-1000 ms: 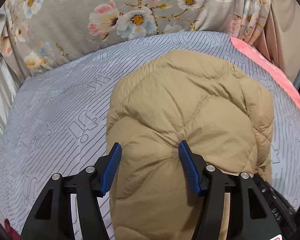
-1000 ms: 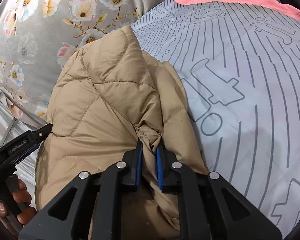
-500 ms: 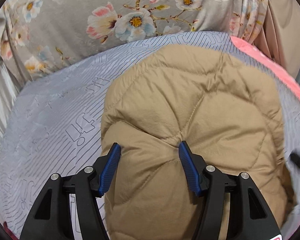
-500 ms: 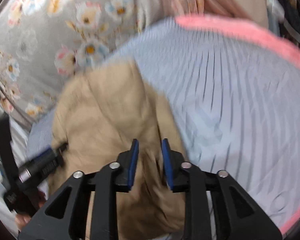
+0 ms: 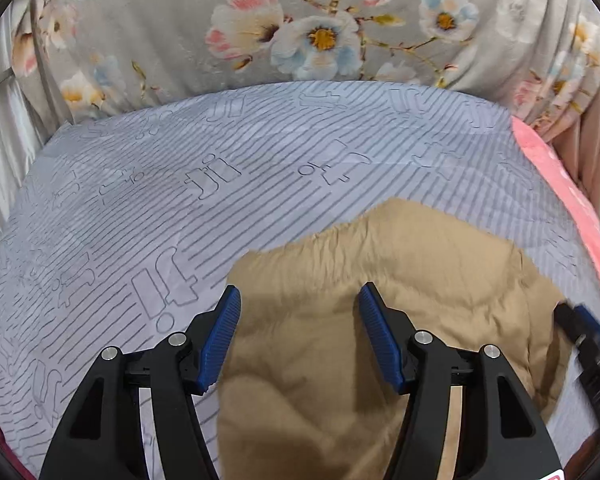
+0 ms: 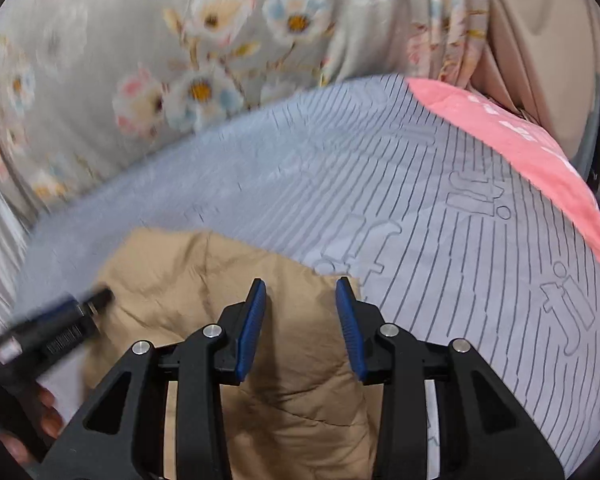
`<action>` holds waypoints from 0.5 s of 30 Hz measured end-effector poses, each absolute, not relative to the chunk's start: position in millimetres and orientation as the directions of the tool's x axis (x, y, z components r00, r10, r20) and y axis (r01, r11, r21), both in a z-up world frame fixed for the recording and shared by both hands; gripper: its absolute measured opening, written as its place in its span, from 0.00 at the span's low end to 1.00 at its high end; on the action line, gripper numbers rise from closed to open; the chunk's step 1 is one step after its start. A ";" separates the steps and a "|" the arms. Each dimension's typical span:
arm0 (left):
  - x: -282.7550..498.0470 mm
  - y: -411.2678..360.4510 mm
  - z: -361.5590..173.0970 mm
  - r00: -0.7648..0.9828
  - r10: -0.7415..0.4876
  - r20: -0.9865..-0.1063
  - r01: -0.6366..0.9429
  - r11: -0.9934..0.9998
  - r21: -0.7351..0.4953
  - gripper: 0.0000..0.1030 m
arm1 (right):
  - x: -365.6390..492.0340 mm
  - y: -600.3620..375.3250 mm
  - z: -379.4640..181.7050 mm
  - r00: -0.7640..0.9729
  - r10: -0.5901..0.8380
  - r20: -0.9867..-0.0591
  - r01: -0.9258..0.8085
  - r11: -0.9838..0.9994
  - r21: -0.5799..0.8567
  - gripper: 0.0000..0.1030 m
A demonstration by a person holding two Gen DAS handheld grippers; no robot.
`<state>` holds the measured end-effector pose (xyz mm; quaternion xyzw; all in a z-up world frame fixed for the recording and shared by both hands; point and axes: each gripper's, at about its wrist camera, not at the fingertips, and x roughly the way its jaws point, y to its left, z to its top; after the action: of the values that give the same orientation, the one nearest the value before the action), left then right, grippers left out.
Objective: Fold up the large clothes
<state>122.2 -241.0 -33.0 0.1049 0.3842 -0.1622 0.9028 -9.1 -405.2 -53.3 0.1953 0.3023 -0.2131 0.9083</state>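
Observation:
A tan quilted puffer jacket [image 5: 380, 300] lies folded on the grey striped bed cover [image 5: 180, 200]. It also shows in the right wrist view [image 6: 204, 280]. My left gripper [image 5: 300, 312] is open and empty, held above the jacket's left part. My right gripper [image 6: 300, 304] is open and empty, over the jacket's right edge. The right gripper shows blurred at the right edge of the left wrist view [image 5: 584, 332]. The left gripper shows blurred at the left of the right wrist view [image 6: 60, 320].
A grey floral cloth [image 5: 300, 32] hangs behind the bed. A pink blanket [image 6: 520, 148] lies along the bed's right edge. White fabric [image 5: 4, 140] hangs at the far left.
My right gripper let go of the jacket fold and opened. The fold dropped flat. Both grippers drew back, so the jacket sits lower in both views.

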 end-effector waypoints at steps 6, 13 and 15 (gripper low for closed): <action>134.8 -253.8 -59.8 0.640 -0.186 -0.746 0.357 0.931 0.074 0.58 | 14.8 -409.5 -97.3 0.667 -0.257 -0.700 0.513 0.839 0.181 0.33; 143.8 -261.9 -80.1 0.649 -0.164 -0.743 0.344 0.934 0.095 0.59 | 27.9 -415.6 -120.2 0.653 -0.240 -0.718 0.527 0.826 0.202 0.33; 144.4 -263.3 -84.2 0.654 -0.159 -0.740 0.342 0.934 0.101 0.59 | 29.2 -417.4 -125.1 0.654 -0.233 -0.720 0.527 0.823 0.213 0.33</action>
<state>144.4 -263.3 -84.2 0.1166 0.3921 -0.1389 0.9019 29.2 -417.4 -125.1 0.2063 0.3563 -0.2144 0.8857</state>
